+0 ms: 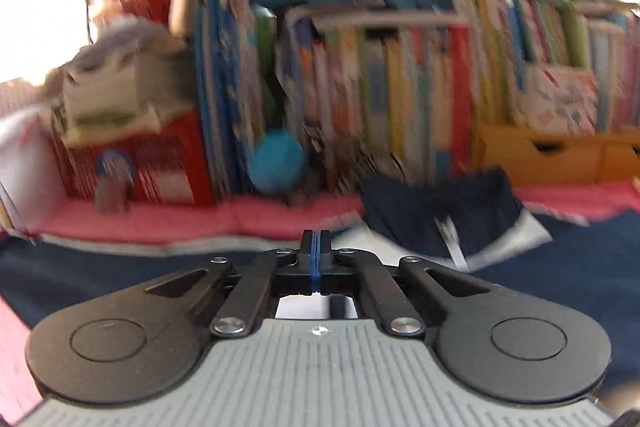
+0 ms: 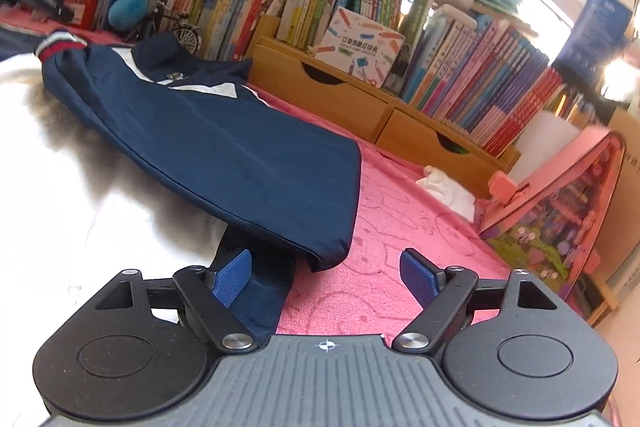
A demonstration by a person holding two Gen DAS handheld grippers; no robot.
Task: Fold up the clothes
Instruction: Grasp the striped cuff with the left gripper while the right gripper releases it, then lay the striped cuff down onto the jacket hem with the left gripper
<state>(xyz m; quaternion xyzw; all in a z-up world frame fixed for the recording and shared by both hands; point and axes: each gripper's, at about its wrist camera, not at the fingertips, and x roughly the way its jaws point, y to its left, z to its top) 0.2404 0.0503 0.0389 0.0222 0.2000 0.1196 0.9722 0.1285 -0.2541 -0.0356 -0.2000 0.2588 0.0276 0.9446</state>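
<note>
One hand-held gripper (image 1: 316, 247) closed, other (image 2: 326, 269) spread.

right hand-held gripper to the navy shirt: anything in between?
Nothing visible. The right hand-held gripper is open, and the folded edge of the navy shirt lies just ahead of its blue pads on the pink mat. The crumpled white tissue sits off to the right, clear of that path.

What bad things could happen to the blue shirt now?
The right tool is open with the navy shirt's folded corner between its pads; closing might catch only one layer and pull the fold apart. The left tool is shut, holding nothing, and its view is blurred, so it seems to be moving and might bump the shirt.
</note>
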